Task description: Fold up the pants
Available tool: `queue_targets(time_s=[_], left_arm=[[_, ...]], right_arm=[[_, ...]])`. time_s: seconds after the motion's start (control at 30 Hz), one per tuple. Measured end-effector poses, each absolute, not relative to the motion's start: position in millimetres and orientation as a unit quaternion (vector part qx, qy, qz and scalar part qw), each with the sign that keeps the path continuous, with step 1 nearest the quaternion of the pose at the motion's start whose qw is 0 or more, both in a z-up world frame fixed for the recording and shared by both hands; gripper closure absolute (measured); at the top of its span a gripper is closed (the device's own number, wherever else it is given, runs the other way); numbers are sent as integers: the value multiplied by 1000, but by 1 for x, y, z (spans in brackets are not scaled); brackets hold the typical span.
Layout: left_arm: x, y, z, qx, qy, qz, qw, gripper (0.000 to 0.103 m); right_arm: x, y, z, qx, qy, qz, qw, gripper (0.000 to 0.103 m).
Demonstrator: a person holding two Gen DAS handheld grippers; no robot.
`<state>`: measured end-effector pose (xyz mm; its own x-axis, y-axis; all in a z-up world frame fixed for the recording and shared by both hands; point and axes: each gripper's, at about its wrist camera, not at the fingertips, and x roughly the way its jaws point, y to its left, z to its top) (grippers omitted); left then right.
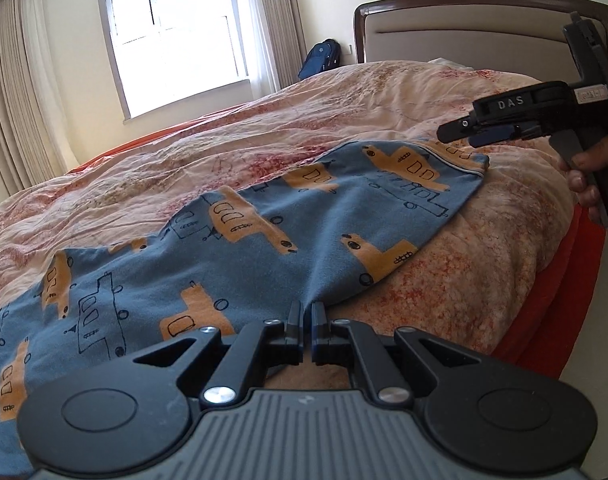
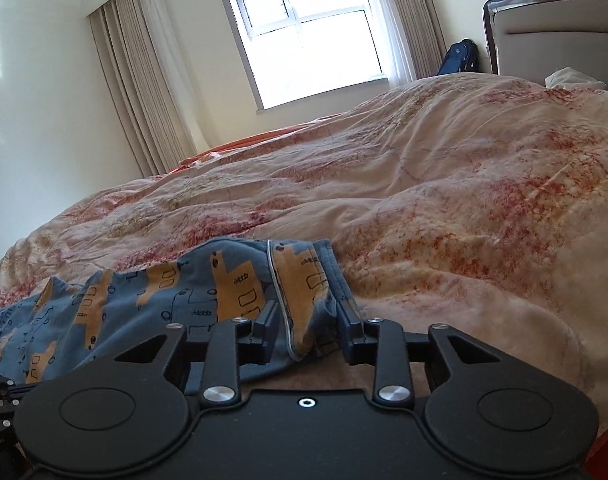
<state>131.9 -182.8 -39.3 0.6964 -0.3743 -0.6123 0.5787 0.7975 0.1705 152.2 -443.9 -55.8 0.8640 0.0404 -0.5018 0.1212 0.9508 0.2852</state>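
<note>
Blue pants (image 1: pixel 240 240) with an orange vehicle print lie spread on the floral quilt (image 1: pixel 264 128). My left gripper (image 1: pixel 307 312) is shut, pinching the near edge of the pants at mid length. My right gripper (image 2: pixel 307 320) is open, its fingers either side of the bunched waistband end (image 2: pixel 300 280) of the pants (image 2: pixel 144 296). In the left wrist view the right gripper (image 1: pixel 463 130) hovers at the waistband corner at the far right, held by a hand.
The quilt (image 2: pixel 443 200) covers a bed with a brown headboard (image 1: pixel 463 28) at the right. An orange sheet (image 1: pixel 551 288) hangs at the near bed edge. A window (image 2: pixel 311 36), curtains and a blue backpack (image 1: pixel 319 58) stand beyond.
</note>
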Motion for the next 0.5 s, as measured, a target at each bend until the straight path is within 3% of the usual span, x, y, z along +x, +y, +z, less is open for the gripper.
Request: queue_targets(time_s=[0.03, 0.13, 0.3, 0.37, 0.5], left_arm=[[132, -183, -39, 176, 287, -263, 904, 101], [132, -183, -39, 175, 287, -262, 905, 101], [132, -182, -37, 171, 285, -263, 906, 101], [131, -182, -34, 166, 280, -264, 908, 101], [133, -184, -35, 164, 280, -264, 908, 101]], right_arm=[[158, -445, -53, 154, 260, -14, 953, 35], [182, -450, -52, 156, 268, -4, 951, 38], [218, -453, -64, 174, 313, 17, 934, 66], [218, -450, -64, 160, 307, 10, 938, 94], [206, -437, -47, 99, 259, -19, 961, 97]])
